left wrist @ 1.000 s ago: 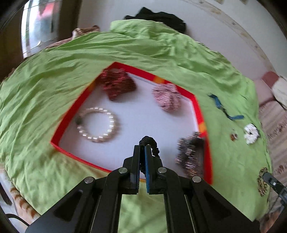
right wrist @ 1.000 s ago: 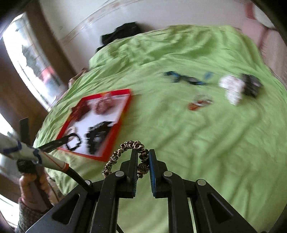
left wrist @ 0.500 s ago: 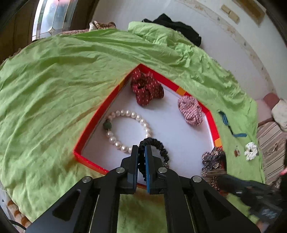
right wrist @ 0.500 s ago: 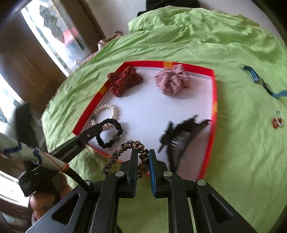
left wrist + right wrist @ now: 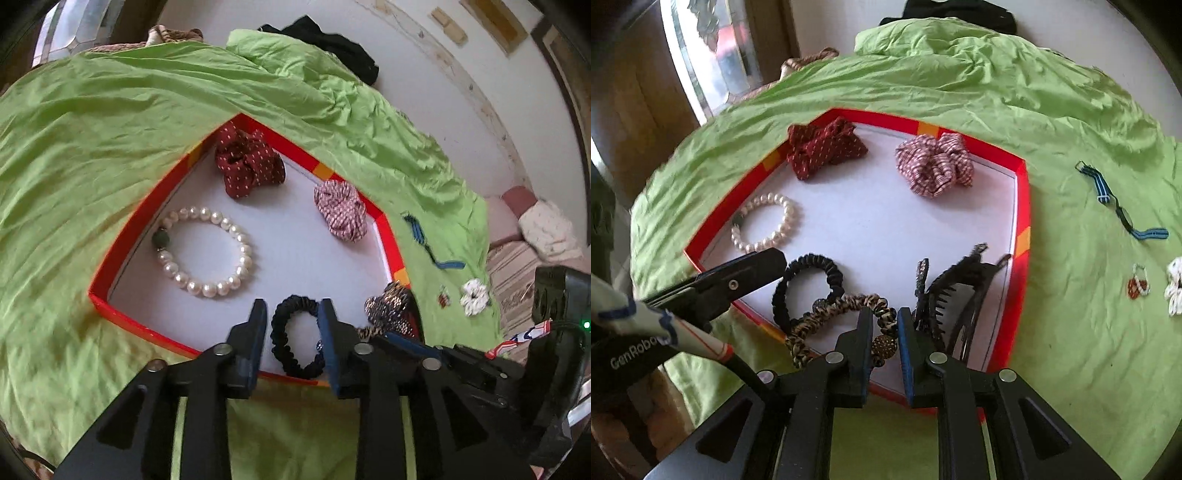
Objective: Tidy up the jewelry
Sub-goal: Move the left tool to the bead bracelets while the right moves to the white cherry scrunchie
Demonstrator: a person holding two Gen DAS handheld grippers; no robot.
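Left edge of red-rimmed tray: pearl bracelet lying flat on the white floor, near the dotted maroon scrunchie at the far corner. Beads hard, smooth, likely slippery; best pinched across one strand, not around the loop.

Next, left gripper: jaws opening, spread to either side of the black scrunchie, pads apparently clear of it. Scrunchie resting on tray floor at the near rim. Soft, light, compressible; grips anywhere on the band.

Centre-right, right gripper: fingers nearly pressed together, pinching the leopard-print hair tie at its beaded ball, with the band trailing left across the black scrunchie. Probably limp and light; liable to drape and snag on neighbours.

Just right of that: black claw clip, stiff, toothed, likely to catch fabric.

Far right, on green sheet outside tray: blue striped strap, small red earrings, white scrunchie, not yet collected.
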